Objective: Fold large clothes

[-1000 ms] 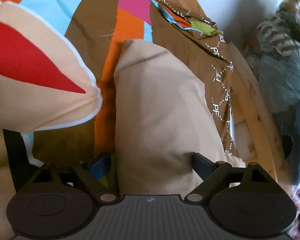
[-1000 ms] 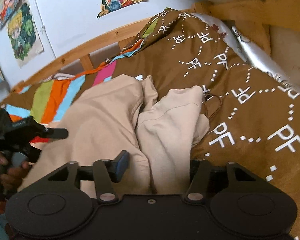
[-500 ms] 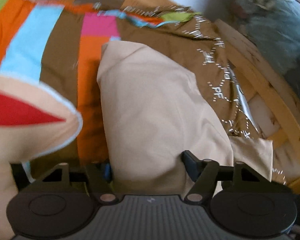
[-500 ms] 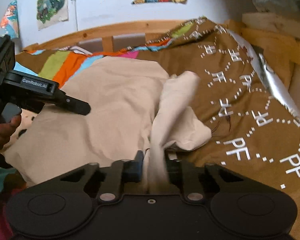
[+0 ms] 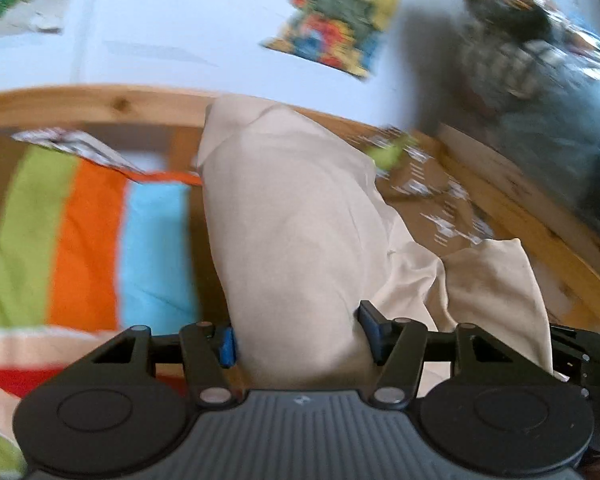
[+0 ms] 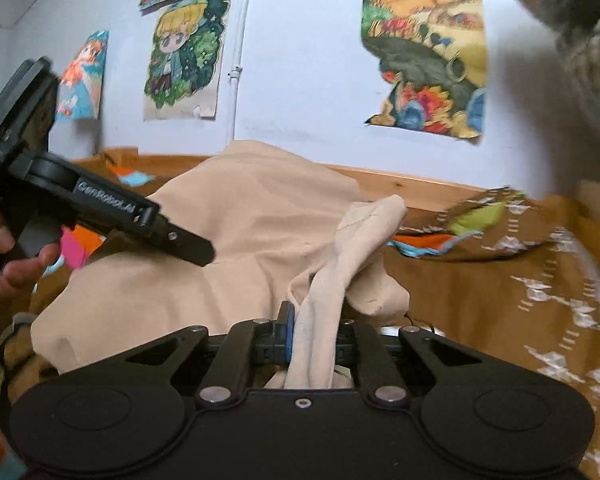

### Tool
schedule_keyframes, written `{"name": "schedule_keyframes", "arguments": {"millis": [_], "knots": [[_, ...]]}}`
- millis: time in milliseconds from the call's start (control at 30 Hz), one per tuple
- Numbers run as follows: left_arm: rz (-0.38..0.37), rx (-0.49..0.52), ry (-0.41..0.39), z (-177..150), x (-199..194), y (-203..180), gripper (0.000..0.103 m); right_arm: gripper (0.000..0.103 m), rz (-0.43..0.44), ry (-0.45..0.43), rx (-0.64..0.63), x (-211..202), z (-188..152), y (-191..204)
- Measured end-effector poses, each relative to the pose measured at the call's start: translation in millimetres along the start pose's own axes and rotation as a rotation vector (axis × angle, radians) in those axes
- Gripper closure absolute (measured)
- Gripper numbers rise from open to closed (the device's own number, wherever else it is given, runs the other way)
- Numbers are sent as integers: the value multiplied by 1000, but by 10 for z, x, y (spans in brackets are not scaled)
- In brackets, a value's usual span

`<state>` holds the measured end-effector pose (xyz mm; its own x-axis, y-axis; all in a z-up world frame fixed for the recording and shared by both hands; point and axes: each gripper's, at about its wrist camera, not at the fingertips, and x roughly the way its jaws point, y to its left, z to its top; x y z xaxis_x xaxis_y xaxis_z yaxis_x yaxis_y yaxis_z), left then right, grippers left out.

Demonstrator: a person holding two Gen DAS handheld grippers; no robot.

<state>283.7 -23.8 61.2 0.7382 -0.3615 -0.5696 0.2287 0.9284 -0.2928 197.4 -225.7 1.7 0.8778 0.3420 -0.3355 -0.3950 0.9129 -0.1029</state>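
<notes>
A large beige garment [image 5: 300,216] lies on the bed and rises in a mound toward the headboard. My left gripper [image 5: 298,332] is open, its blue-padded fingers [image 5: 228,346] wide apart, and a thick bulge of the garment fills the gap. In the right wrist view a hand holds the left gripper [image 6: 202,250] over the garment's [image 6: 236,216] left side. My right gripper [image 6: 314,332] is shut on a narrow bunched fold of it [image 6: 340,264], which stands up from the jaws. The left wrist view shows that fold [image 5: 496,292] at the right, beside the right gripper's black body [image 5: 580,356].
The bed cover [image 5: 88,240] has green, orange and blue stripes; its brown side [image 6: 480,300] has white print. A wooden headboard rail [image 5: 100,108] runs behind, with a side rail [image 5: 540,220] at right. Posters [image 6: 424,56] hang on the white wall. A pile of clothes [image 5: 540,72] sits at right.
Both grippers tilted up from the bed toward the wall. The right gripper closed on the beige fold and raised it. The left gripper's fingers narrowed slightly around the garment.
</notes>
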Motion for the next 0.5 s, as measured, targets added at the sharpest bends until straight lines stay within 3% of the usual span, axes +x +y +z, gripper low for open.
{"name": "schedule_keyframes", "arguments": {"millis": [133, 200, 233, 367, 500], "knots": [[114, -42, 41, 162, 257, 513, 38, 86, 10, 88, 66, 691, -10, 66], [163, -61, 112, 103, 475, 749, 37, 83, -25, 161, 75, 954, -151, 49], [182, -89, 158, 31, 602, 874, 34, 76, -66, 183, 75, 1024, -235, 15], [174, -237, 103, -184, 657, 1187, 24, 63, -125, 207, 154, 1014, -416, -245], [208, -238, 98, -184, 662, 1173, 20, 51, -156, 198, 154, 911, -436, -347]]}}
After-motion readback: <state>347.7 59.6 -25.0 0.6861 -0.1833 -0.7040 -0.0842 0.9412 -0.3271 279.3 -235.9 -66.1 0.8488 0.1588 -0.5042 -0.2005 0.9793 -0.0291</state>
